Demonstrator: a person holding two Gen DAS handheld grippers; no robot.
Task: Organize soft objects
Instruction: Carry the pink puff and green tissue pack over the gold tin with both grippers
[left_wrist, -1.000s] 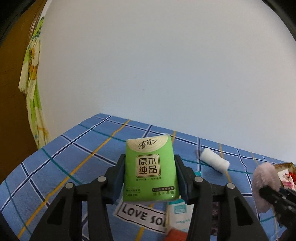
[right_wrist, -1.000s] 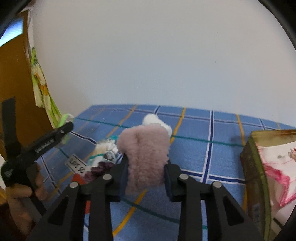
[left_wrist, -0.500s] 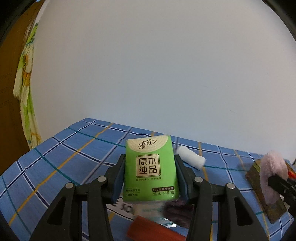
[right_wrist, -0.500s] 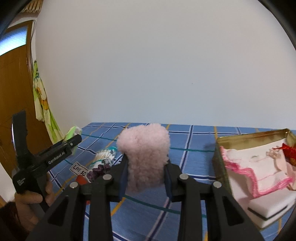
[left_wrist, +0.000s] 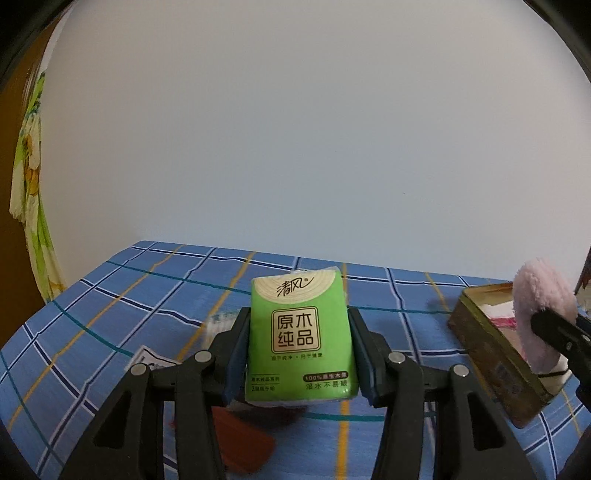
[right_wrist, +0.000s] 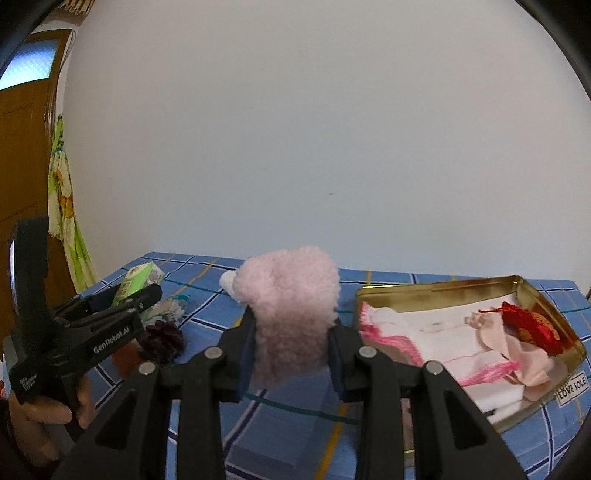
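The left claw (left_wrist: 300, 354) squeezes a green tissue pack (left_wrist: 301, 334) and holds it up over the table. The right claw (right_wrist: 291, 349) squeezes a pink puff (right_wrist: 291, 314), up in the air just left of the gold tin (right_wrist: 443, 290). I think both should go over the tin, low, then let go softly. The blue check cloth (left_wrist: 147, 295) covers the table by a white wall (left_wrist: 295, 129)

Home rm: plaid tablecloth (left_wrist: 122, 295), wood door (right_wrist: 22, 155)

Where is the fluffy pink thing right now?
The right gripper holds the fluffy pink thing up above the blue checked cloth, just left of the open gold tin.
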